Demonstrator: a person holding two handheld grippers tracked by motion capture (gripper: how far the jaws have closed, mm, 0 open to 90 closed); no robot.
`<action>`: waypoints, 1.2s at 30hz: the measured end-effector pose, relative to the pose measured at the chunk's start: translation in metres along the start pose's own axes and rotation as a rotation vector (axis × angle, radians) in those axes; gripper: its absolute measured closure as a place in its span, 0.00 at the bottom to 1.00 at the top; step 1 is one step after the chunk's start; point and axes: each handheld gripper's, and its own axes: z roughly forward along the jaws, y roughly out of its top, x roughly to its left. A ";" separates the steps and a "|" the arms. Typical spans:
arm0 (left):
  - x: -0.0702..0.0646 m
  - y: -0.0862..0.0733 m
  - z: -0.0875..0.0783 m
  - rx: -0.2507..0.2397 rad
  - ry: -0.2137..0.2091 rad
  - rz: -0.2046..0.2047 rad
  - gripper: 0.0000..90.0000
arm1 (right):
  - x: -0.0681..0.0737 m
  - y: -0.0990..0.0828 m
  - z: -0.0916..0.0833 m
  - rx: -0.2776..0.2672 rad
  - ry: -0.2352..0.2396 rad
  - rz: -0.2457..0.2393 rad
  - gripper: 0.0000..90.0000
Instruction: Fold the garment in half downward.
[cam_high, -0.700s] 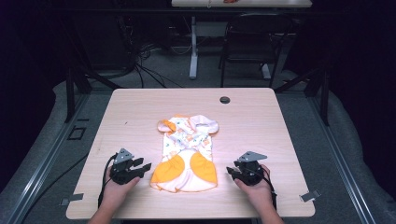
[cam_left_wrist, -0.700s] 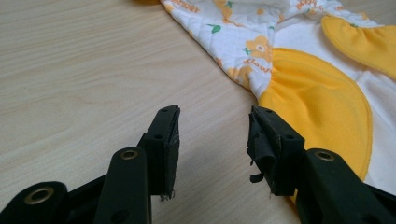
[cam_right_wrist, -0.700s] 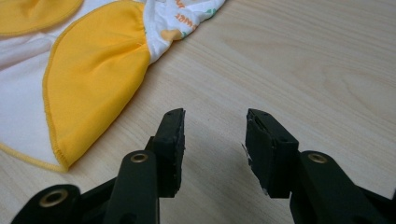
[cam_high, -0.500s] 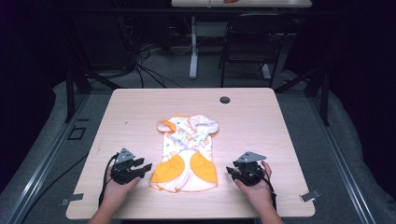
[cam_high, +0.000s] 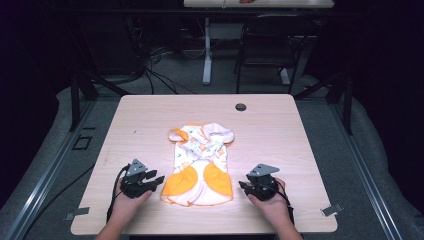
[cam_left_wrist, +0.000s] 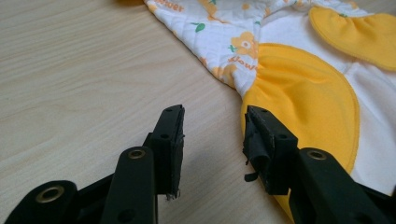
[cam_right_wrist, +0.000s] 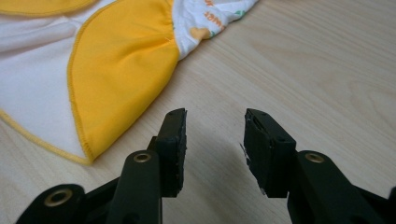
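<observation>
A small baby garment (cam_high: 200, 165), white with orange flower print and two orange panels, lies flat in the middle of the wooden table (cam_high: 150, 115). My left gripper (cam_high: 156, 179) rests on the table just left of its lower edge, jaws open and empty. In the left gripper view the open jaws (cam_left_wrist: 212, 140) stand at the rim of the orange panel (cam_left_wrist: 303, 102). My right gripper (cam_high: 243, 186) sits to the right of the garment, open and empty. The right gripper view shows its jaws (cam_right_wrist: 215, 140) over bare wood, with the garment's orange panel (cam_right_wrist: 121, 65) up and to the left.
A round dark grommet (cam_high: 241, 107) sits in the tabletop near the far edge. Beyond the table stand a chair (cam_high: 265, 50), a desk leg and cables on the floor. Small metal brackets (cam_high: 331, 210) stick out at the table's near corners.
</observation>
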 end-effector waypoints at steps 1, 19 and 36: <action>-0.001 0.001 0.001 0.002 -0.022 0.001 0.69 | 0.002 0.005 0.001 0.015 0.011 -0.025 0.66; -0.001 0.064 0.050 0.073 -0.065 0.031 0.80 | -0.001 0.081 0.037 0.062 0.068 -0.051 0.85; -0.004 0.063 0.078 0.167 -0.101 0.081 1.00 | 0.002 0.090 0.081 0.207 0.136 -0.075 1.00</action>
